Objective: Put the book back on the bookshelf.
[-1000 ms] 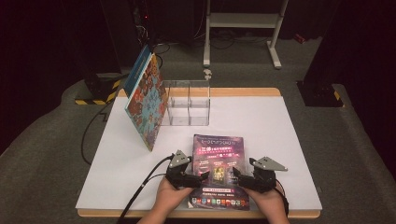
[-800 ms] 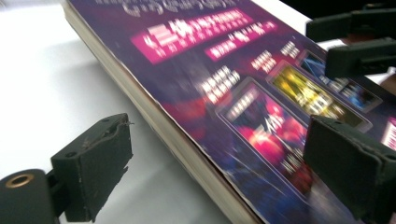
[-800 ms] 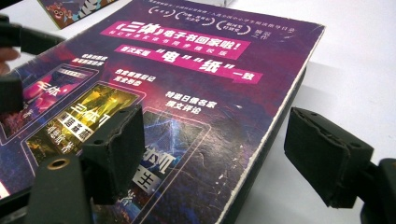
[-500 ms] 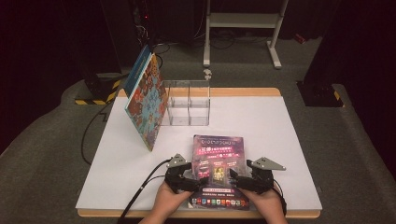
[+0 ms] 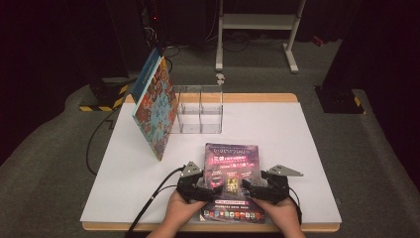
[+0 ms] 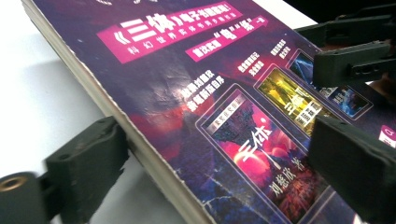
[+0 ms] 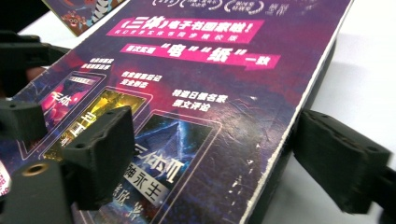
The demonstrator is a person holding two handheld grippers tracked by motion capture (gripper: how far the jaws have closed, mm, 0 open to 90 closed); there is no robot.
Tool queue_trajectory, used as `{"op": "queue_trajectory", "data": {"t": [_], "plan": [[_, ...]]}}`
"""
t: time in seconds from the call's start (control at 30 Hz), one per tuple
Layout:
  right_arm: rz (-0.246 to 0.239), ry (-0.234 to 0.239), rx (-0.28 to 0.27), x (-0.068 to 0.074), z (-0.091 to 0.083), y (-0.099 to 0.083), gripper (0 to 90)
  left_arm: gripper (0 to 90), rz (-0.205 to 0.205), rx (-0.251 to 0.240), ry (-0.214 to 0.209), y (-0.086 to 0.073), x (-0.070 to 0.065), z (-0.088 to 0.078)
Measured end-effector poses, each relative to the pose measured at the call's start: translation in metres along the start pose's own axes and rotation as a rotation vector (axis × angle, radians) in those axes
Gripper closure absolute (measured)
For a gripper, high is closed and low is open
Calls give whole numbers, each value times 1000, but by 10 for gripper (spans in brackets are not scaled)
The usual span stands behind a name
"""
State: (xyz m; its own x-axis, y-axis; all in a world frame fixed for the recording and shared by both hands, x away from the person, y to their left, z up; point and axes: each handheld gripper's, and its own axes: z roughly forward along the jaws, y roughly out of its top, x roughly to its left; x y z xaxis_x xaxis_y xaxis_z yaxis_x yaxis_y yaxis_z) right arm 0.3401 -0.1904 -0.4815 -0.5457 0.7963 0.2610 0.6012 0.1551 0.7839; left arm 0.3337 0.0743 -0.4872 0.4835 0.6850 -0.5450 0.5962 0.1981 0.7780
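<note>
A purple paperback book lies flat near the front edge of the white table, with a hand-held gripper at each side. My left gripper straddles its page edge. One jaw touches the pages from below and the other lies on the cover, so it looks shut on the book. My right gripper straddles the black spine side. Its jaws have just been opening with the book between them. One jaw hovers over the cover and the other stands a little off the spine.
A colourful picture book leans upright against a clear acrylic divider stand at the table's back left. A cable trails off the front left. A white metal rack stands on the floor behind the table.
Both hands have shifted only slightly at the book's sides. The book lies where it was.
</note>
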Motion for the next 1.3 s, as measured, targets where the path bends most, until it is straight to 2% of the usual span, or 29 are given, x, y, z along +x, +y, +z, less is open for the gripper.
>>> {"op": "queue_trajectory", "data": {"t": [0.03, 0.1, 0.17, 0.2, 0.3, 0.37, 0.5, 0.57, 0.67, 0.7, 0.77, 0.83, 0.9, 1.03, 1.17, 1.27, 1.3], "plan": [[-12, -10, -5, 1, -1, 0, 187, 91, 16, 3, 5, 0, 0, -1], [-28, -33, -27, 3, -5, 0, 271, 131, 15, -17, 14, 1, -1, -2], [-38, -41, -38, 3, -7, 0, 313, 181, 28, -16, 19, 1, -1, -4], [-43, -41, -43, 2, -9, 0, 342, 227, 52, -37, 29, 2, -1, -7], [-60, -49, -51, 3, -11, 1, 378, 328, 74, -75, 35, 4, -3, -12], [-68, -39, -56, 4, -12, 1, 402, 459, 120, -108, 42, 2, -7, -14], [-93, -59, -70, 7, -15, 3, 498, 520, 124, -119, 63, 2, -7, -15], [-94, -53, -76, 8, -16, 3, 529, 566, 150, -130, 66, 1, -9, -17], [-88, -54, -65, 7, -15, 3, 520, 537, 132, -126, 80, 2, -6, -16], [-87, -54, -64, 7, -15, 2, 520, 494, 134, -119, 91, 2, -4, -15], [-100, -61, -60, 8, -15, 2, 519, 415, 106, -126, 99, 2, -1, -16], [-112, -74, -56, 9, -14, 2, 527, 346, 109, -138, 122, 2, 3, -17], [-123, -95, -61, 11, -15, 2, 576, 302, 84, -137, 134, 3, 6, -17], [-130, -125, -70, 12, -19, 3, 608, 204, 19, -109, 115, 5, 9, -13], [-131, -128, -71, 8, -23, 1, 605, 143, -24, -60, 86, 5, 9, -6], [-131, -125, -74, 7, -23, 0, 603, 129, -56, -35, 53, 5, 8, 1], [-135, -126, -76, 7, -23, 0, 603, 111, -84, -29, 46, 4, 8, 4]]}}
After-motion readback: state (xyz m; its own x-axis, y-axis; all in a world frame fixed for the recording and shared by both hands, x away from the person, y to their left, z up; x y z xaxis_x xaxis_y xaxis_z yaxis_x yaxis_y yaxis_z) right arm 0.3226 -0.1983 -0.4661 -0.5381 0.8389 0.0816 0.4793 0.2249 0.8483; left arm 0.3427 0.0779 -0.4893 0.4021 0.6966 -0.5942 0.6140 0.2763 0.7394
